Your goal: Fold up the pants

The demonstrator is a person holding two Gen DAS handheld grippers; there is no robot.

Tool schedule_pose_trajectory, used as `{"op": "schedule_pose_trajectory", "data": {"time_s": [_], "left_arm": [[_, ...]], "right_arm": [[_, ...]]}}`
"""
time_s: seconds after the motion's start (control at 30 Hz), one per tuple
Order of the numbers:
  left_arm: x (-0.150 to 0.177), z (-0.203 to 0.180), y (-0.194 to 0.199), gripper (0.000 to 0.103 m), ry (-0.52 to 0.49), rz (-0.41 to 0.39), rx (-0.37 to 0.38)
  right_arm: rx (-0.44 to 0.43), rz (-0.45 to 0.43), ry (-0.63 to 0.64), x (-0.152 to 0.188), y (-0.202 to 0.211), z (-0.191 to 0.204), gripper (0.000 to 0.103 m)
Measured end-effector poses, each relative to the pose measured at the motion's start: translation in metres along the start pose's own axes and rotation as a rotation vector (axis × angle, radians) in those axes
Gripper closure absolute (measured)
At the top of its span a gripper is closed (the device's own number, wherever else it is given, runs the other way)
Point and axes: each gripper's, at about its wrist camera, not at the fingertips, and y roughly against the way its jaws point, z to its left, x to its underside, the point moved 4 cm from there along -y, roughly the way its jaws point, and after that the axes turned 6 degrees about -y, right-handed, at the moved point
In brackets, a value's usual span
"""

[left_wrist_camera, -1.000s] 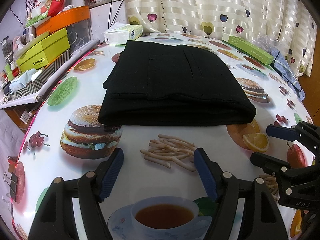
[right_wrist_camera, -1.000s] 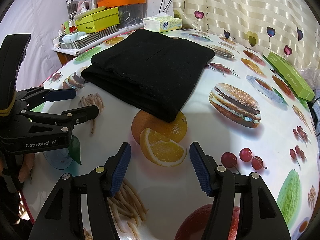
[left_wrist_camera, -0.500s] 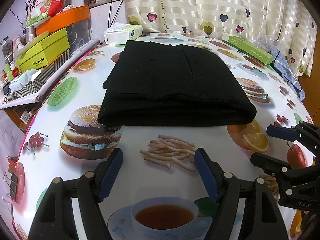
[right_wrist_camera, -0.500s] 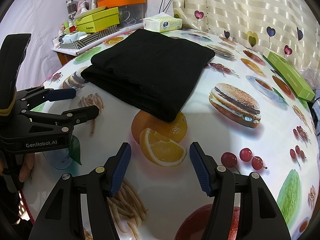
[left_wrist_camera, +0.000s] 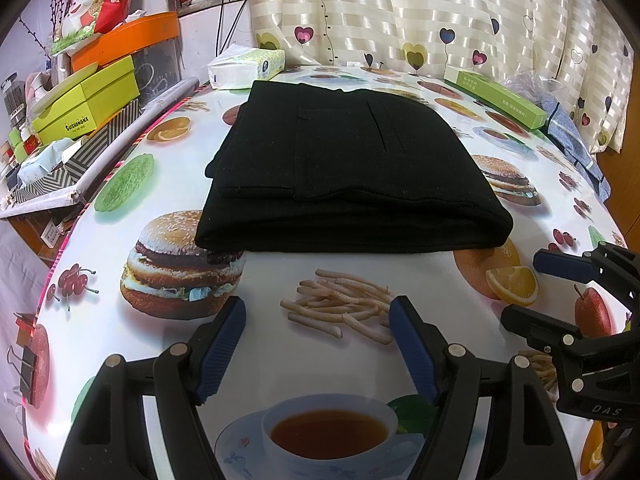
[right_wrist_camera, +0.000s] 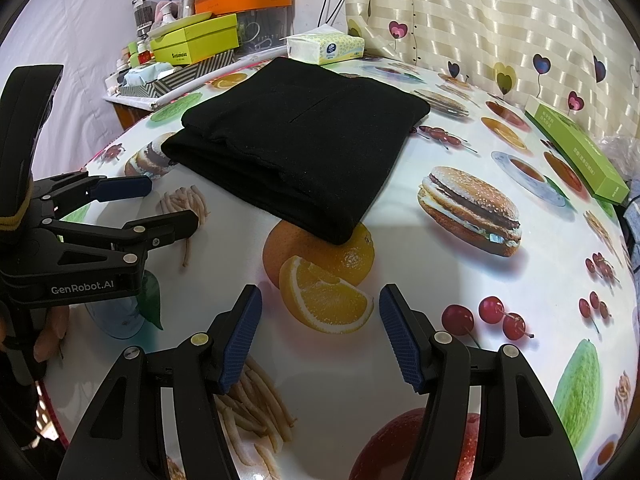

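The table (left_wrist_camera: pixel 272 344), covered in a cloth printed with burgers, fries and fruit, fills both views, with a curtain (left_wrist_camera: pixel 400 12) behind it and boxes (left_wrist_camera: pixel 84 108) stacked off its left side. On the middle of it lie the black pants (left_wrist_camera: pixel 344 168), folded into a thick, flat rectangle with the rounded fold edge facing the grippers and layered edges showing at the left end. The near edge runs left to right across the left wrist view, so the bundle's long side appears to lie crosswise to both tools.

The pants sit straight ahead of the left gripper (left_wrist_camera: pixel 318 324), and ahead and to the left of the right gripper (right_wrist_camera: pixel 320 320), whose view catches only the bundle's near right corner. The left one looks squarely centred on the fold; the right sits nearer that corner. Both hover low over bare cloth, apart from the fabric, jaws spread wide and holding nothing.

The folding looks essentially complete.
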Motion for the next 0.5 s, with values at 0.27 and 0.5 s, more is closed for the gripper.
{"op": "schedule_pose_trajectory", "data": {"time_s": [0.27, 0.5], "left_arm": [[0.0000, 0.0002, -0.0001, 0.026, 0.000, 0.000, 0.000], [-0.0002, 0.0002, -0.0002, 0.026, 0.000, 0.000, 0.000]], "right_arm": [[0.002, 0.000, 0.001, -0.0003, -0.0003, 0.0001, 0.041], [0.002, 0.000, 0.001, -0.0003, -0.0002, 0.0003, 0.041]]}}
